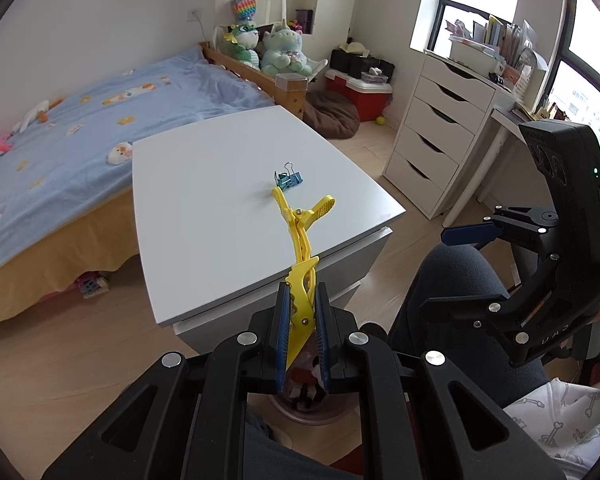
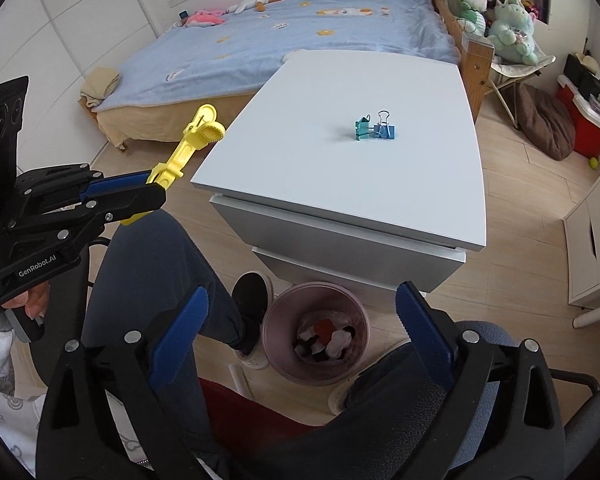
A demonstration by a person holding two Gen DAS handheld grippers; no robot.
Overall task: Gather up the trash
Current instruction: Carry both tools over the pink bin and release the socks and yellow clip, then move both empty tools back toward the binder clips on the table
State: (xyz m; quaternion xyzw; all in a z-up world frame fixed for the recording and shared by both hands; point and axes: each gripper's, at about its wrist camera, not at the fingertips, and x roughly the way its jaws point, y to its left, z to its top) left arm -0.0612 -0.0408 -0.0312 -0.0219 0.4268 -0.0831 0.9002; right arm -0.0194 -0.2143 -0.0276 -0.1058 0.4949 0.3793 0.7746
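The left gripper (image 1: 302, 320) is clamping a yellow clip (image 1: 300, 236). The right gripper (image 2: 300, 320) is hanging wide apart, empty, above the bin (image 2: 278, 316)

Two binder clips (image 2: 375, 129) on the tabletop (image 2: 300, 152), one yellow clip (image 2: 188, 142), one bin (image 2: 316, 330) at 6 o'clock.
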